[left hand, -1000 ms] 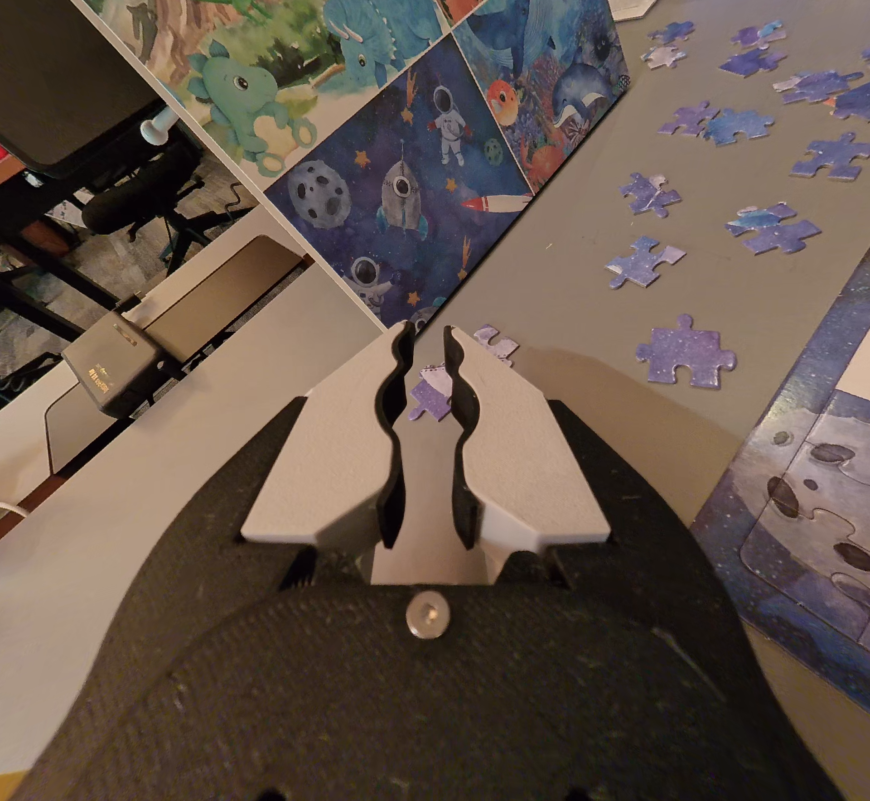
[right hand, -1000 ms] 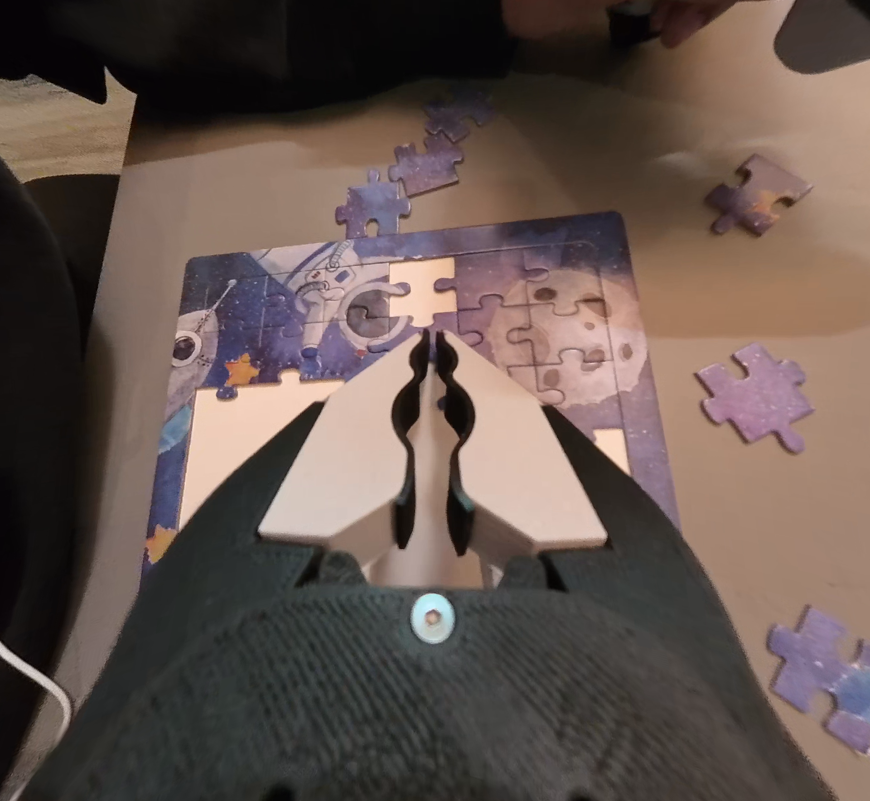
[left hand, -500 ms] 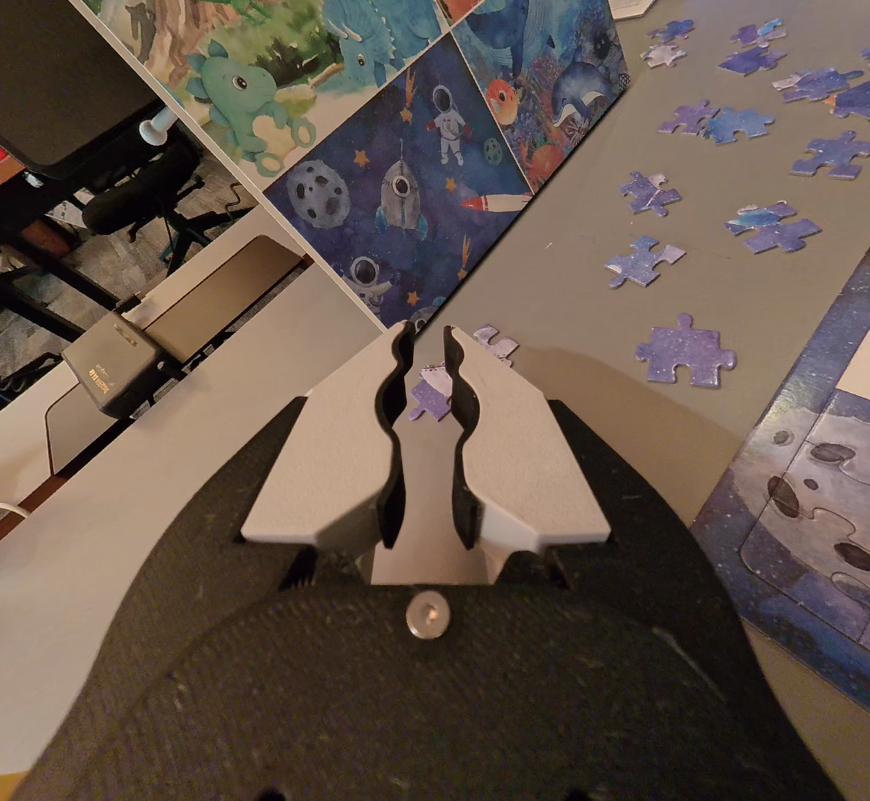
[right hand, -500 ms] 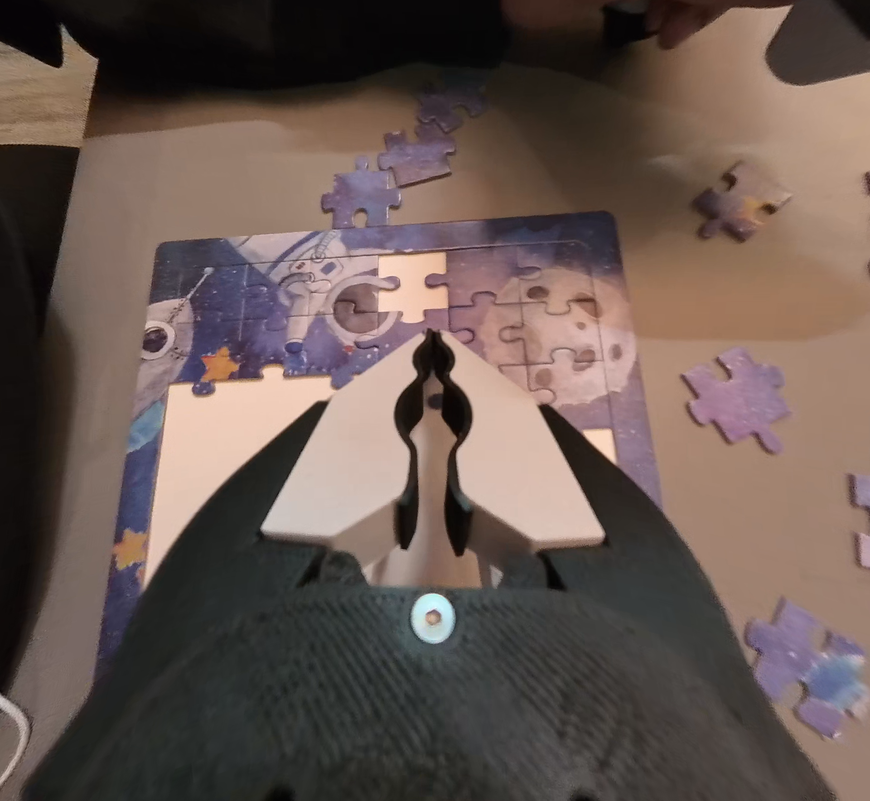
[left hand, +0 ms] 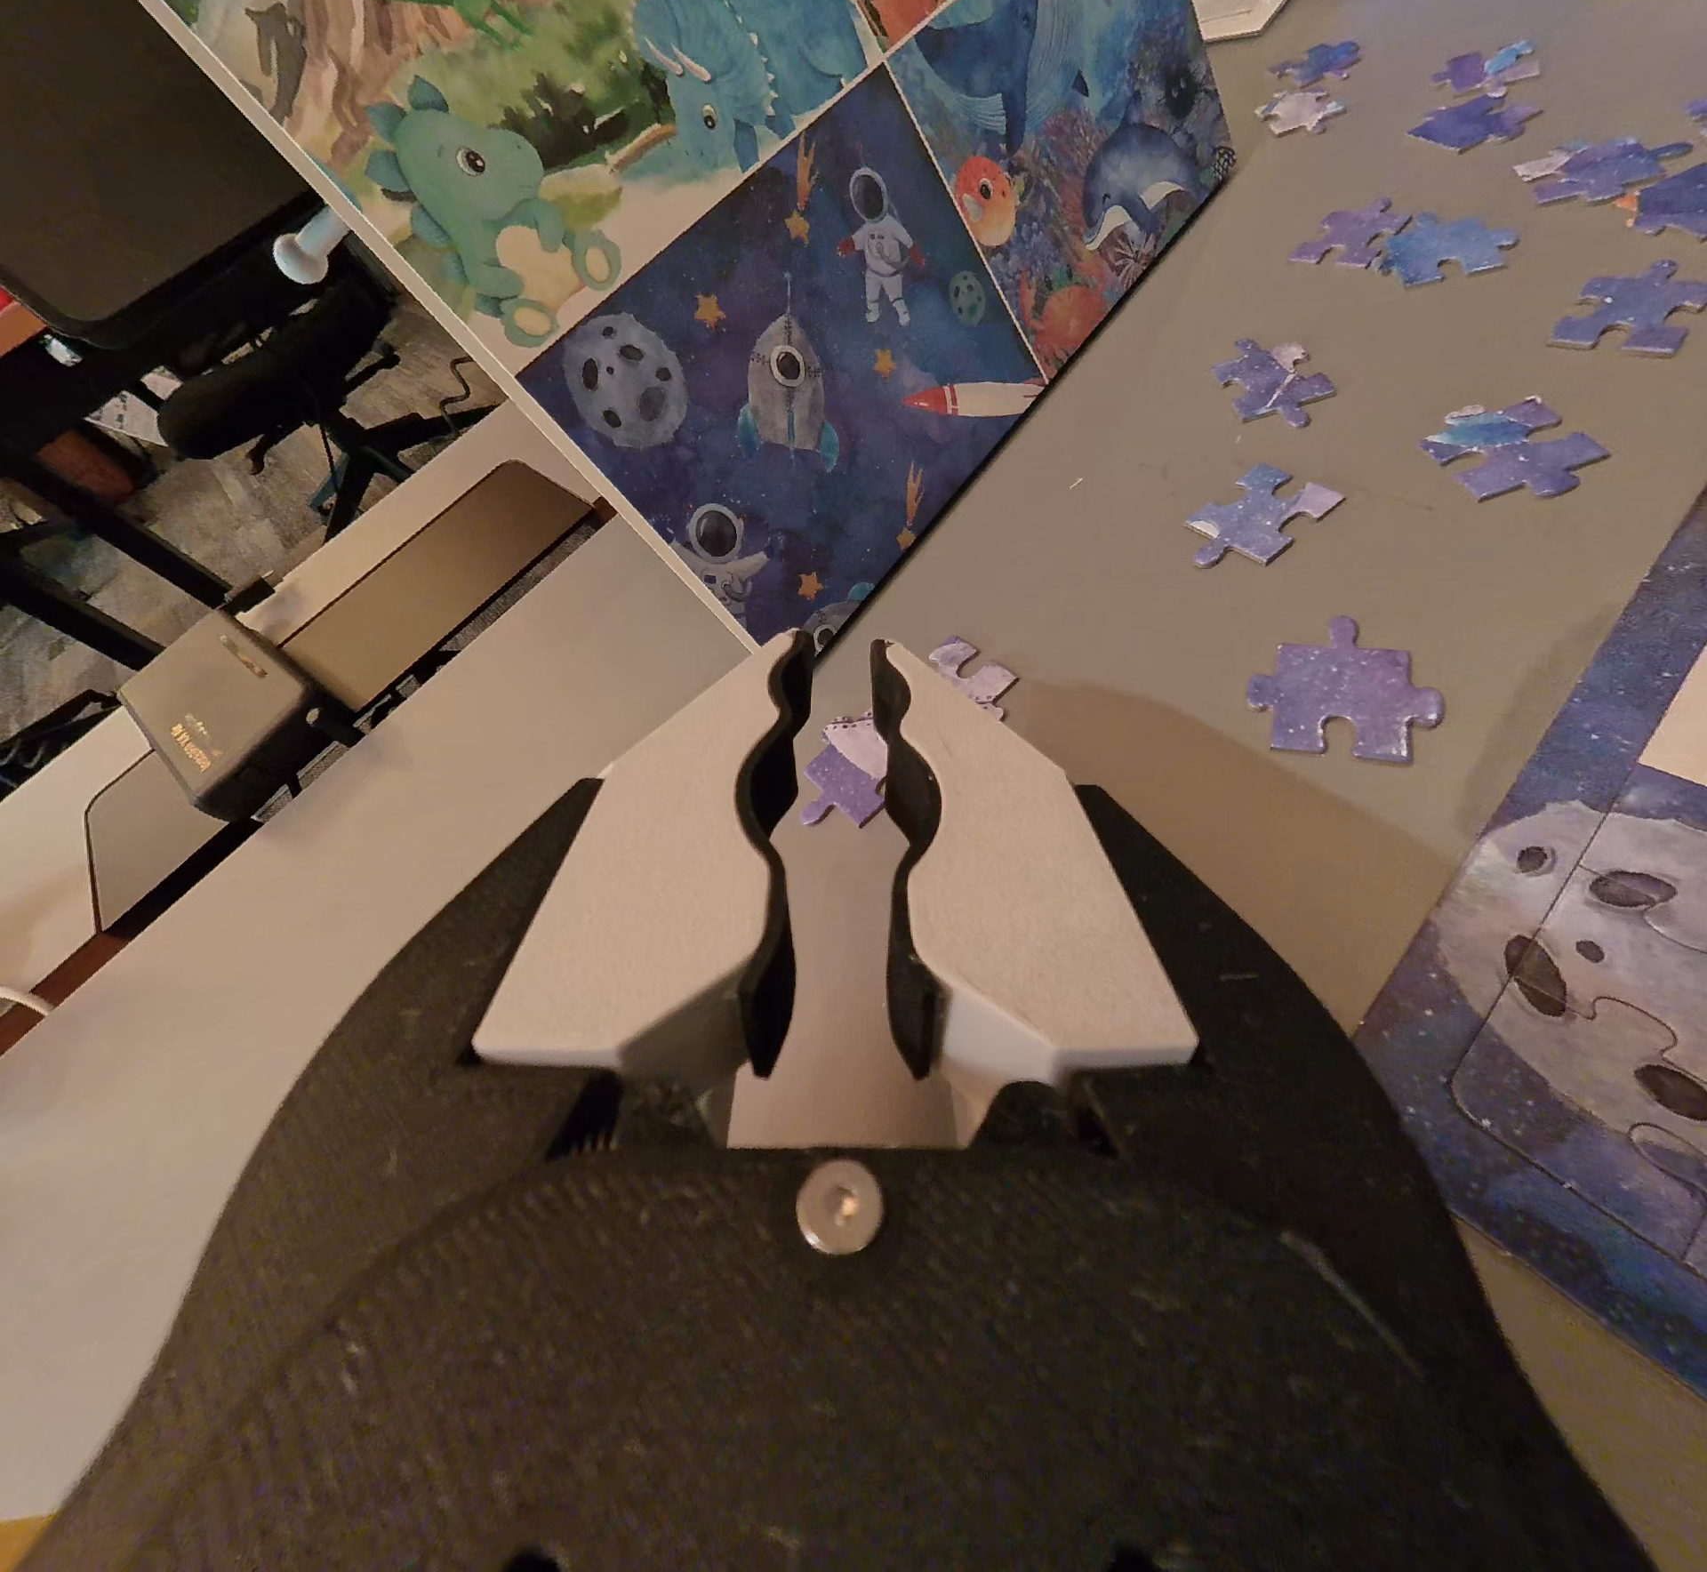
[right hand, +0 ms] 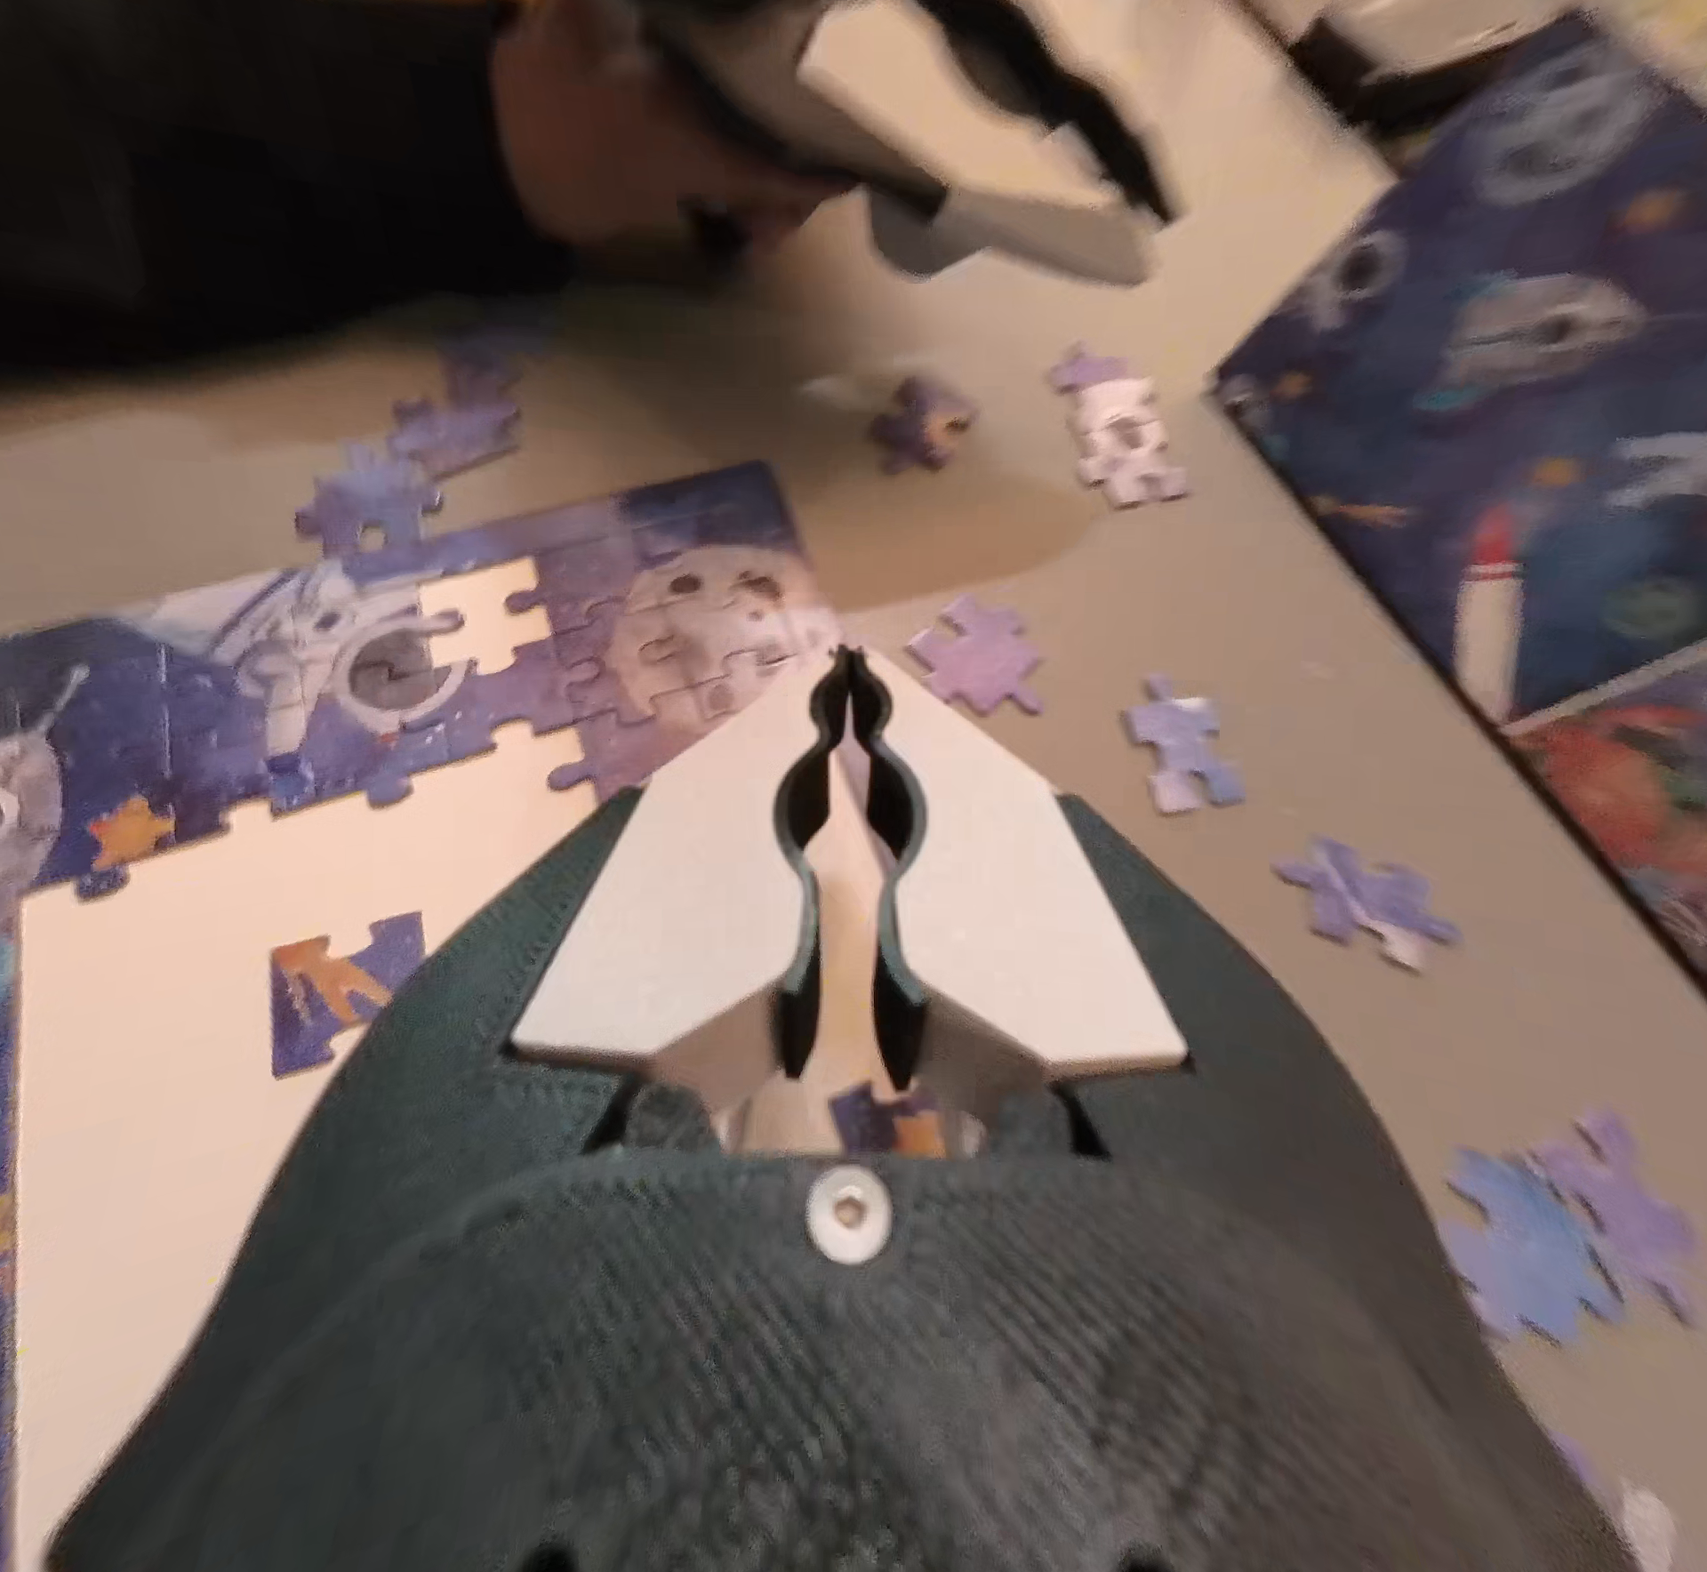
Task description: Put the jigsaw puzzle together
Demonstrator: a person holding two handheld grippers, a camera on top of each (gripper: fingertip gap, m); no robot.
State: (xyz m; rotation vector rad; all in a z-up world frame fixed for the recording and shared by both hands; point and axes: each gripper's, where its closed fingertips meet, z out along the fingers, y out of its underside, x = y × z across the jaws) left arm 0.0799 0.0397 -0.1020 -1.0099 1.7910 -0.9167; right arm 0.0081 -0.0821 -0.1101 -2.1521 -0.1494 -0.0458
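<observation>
Left gripper [left hand: 834, 659] poised over the grey table [left hand: 1108, 511], jaws a narrow way apart with nothing between the pads; a purple jigsaw piece [left hand: 845, 775] lying flat on the table beneath the gap, another pale piece [left hand: 970, 673] just beside the right fingertip; picture box [left hand: 785, 382] with space and dinosaur scenes standing close ahead, loose purple pieces [left hand: 1344, 701] scattered to the right; corner of the puzzle tray [left hand: 1570, 973] at the right edge. Right gripper [right hand: 850, 657] with fingertips closed together, no piece seen between them, hovering at the right edge of the partly filled puzzle tray [right hand: 139, 1066]; moon section [right hand: 702, 613] just left of the tips, a lilac piece [right hand: 979, 655] just right; one orange-and-blue piece [right hand: 346, 992] lying loose on the bare tray floor; view blurred.
</observation>
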